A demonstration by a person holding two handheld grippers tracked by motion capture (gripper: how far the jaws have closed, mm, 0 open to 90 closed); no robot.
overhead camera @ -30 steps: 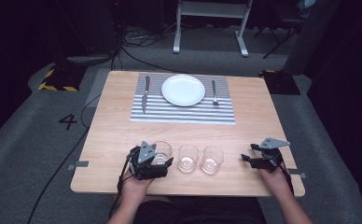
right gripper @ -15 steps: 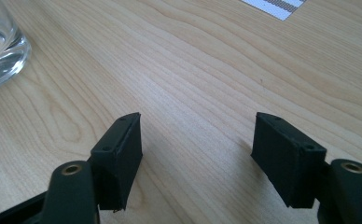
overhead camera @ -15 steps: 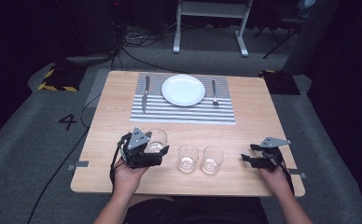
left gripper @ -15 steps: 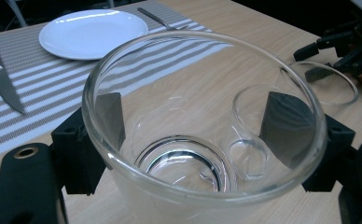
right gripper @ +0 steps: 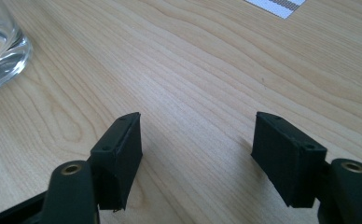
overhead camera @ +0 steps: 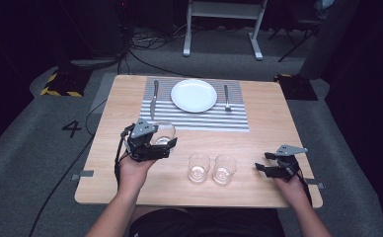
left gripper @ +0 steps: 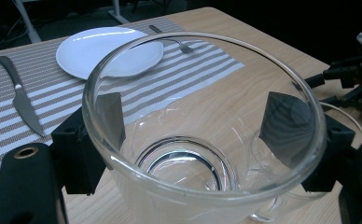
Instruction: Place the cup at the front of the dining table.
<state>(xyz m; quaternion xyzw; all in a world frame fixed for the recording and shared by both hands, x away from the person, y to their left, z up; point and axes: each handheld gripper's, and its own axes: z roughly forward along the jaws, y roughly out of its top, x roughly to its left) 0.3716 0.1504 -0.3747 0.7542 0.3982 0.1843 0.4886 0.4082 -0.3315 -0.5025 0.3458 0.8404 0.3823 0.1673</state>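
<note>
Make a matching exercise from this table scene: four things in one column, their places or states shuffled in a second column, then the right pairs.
Things:
1. knife
2. fork
3. plate
4. held glass

Places or states:
A. between the fingers of the left gripper
B. on the striped placemat, left of the plate
C. centred on the placemat
D. on the placemat, right of the plate

Pairs: 1-B, 2-D, 3-C, 4-A

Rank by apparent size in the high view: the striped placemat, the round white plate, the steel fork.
1. Striped placemat
2. Round white plate
3. Steel fork

All three lie about equally far from the camera, so the order is safe.
</note>
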